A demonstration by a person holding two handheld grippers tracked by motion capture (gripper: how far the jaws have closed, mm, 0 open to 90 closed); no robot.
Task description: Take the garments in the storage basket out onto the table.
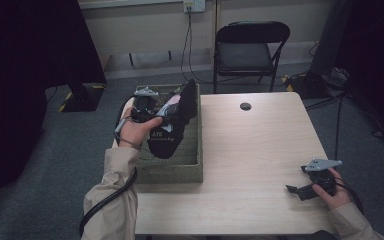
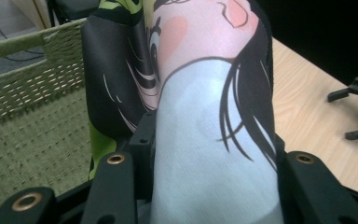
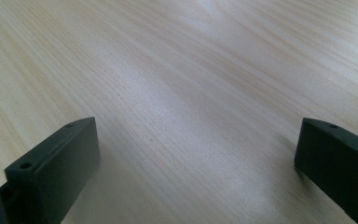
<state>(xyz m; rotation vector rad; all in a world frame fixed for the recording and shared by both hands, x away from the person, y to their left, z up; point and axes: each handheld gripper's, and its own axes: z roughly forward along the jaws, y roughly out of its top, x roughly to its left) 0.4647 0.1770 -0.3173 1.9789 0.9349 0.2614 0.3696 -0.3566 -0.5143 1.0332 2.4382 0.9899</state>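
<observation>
A soft black fabric piece with a cartoon print in pink, white and green (image 1: 172,131) hangs tilted above a green woven basket (image 1: 172,174) at the table's left edge. My left gripper (image 1: 166,111) is shut on it. In the left gripper view the printed fabric (image 2: 205,93) bulges between the two black jaws of the left gripper (image 2: 212,149), with the basket's wall (image 2: 32,70) behind it. My right gripper (image 1: 291,190) rests low at the table's front right, open and holding nothing. In its own view the right gripper (image 3: 198,154) has bare wood between its jaws.
The light wooden table (image 1: 250,150) has a round cable hole (image 1: 245,106) near its far edge. A black folding chair (image 1: 250,47) stands behind it, and cables run across the grey floor. The right gripper (image 2: 349,114) also shows far off on the tabletop (image 2: 307,116).
</observation>
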